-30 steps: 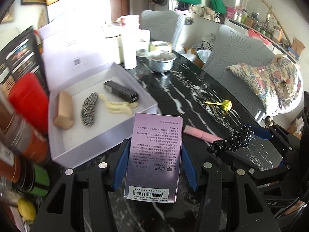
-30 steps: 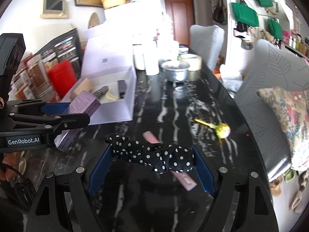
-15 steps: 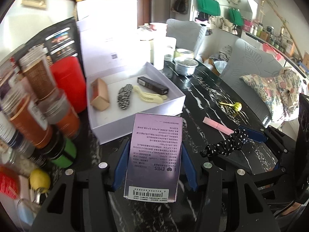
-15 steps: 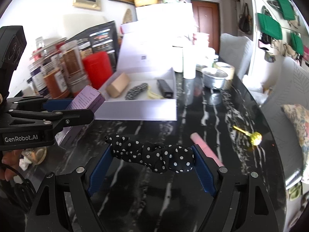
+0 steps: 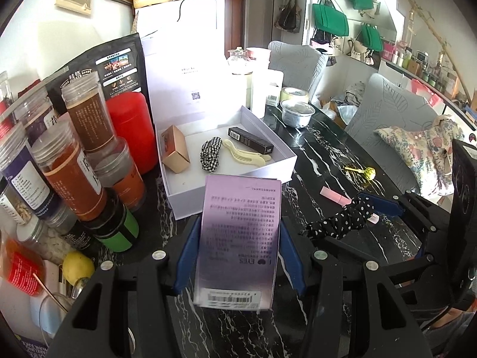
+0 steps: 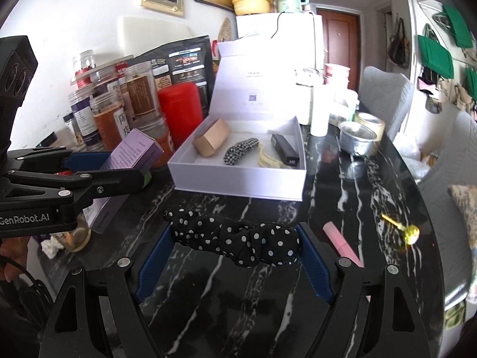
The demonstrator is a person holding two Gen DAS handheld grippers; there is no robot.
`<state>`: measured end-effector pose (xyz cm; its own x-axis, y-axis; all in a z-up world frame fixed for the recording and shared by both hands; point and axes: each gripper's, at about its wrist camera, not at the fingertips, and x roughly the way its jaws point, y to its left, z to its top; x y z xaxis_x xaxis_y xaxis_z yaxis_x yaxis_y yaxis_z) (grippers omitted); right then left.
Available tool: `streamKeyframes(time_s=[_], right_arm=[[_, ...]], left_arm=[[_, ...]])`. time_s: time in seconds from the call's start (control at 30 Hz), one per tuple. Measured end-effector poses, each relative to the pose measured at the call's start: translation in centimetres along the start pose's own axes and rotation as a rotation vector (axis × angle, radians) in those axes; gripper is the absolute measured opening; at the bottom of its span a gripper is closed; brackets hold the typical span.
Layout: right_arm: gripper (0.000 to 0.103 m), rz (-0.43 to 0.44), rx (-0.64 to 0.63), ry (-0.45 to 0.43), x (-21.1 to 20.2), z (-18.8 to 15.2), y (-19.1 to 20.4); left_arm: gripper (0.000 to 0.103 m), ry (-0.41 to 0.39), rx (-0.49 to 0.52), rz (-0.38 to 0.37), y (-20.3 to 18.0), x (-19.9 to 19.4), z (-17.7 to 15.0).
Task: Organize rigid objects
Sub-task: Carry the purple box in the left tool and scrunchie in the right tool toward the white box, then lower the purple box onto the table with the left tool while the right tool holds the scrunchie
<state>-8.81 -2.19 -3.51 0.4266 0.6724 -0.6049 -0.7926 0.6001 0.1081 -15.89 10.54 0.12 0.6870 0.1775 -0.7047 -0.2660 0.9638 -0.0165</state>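
My left gripper (image 5: 235,256) is shut on a purple carton (image 5: 240,235), held above the black marble table just short of the open white box (image 5: 229,185). My right gripper (image 6: 235,256) is shut on a black polka-dot scrunchie (image 6: 235,240) stretched between its blue pads. The white box (image 6: 238,185) holds a tan carton (image 6: 212,140), a checkered scrunchie (image 6: 240,150), a cream hair claw (image 6: 268,159) and a black tube box (image 6: 284,149). From the right wrist view the left gripper (image 6: 131,167) with the purple carton (image 6: 128,156) is at the left.
Jars and a red canister (image 5: 131,128) crowd the table's left side. A pink tube (image 6: 341,243) and a yellow lollipop (image 6: 410,232) lie on the marble to the right. A metal bowl (image 6: 356,140), tape roll and white cups stand behind the box. Grey chairs line the right.
Both grippers have drawn back and swung left with their loads. The white box now looks farther off, and the jars have come into view on the left.
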Motion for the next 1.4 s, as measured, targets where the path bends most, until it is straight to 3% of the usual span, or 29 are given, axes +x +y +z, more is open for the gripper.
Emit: streamKeyframes(time_s=[0.33,0.57,0.83,1.27,1.4], right_arm=[[0.082,-0.006,0.001,0.008,1.6,2.3,-0.4],[0.082,-0.016,0.010,0.044,3.1,1.6,-1.3],[0.082,-0.067,0.045,0.058,2.9,0.0,-3.6],[0.082,-0.152,0.101,0.060,1.8,-1.7,-7.7],[0.082,-0.158,0.111,0.072,2.0,-2.2,-8.3]], left_arm=[[0.052,-0.003,-0.018,-0.023,1.4,1.6,1.5],[0.052,0.044,-0.014,-0.044,1.3,4.3,0.4],[0.052,0.138,-0.058,-0.123,0.0,8.1,-0.7],[0.052,0.254,-0.074,-0.044,-4.0,13.1,-2.1],[0.053,0.296,-0.094,-0.059,-4.5,14.3,-2.4]])
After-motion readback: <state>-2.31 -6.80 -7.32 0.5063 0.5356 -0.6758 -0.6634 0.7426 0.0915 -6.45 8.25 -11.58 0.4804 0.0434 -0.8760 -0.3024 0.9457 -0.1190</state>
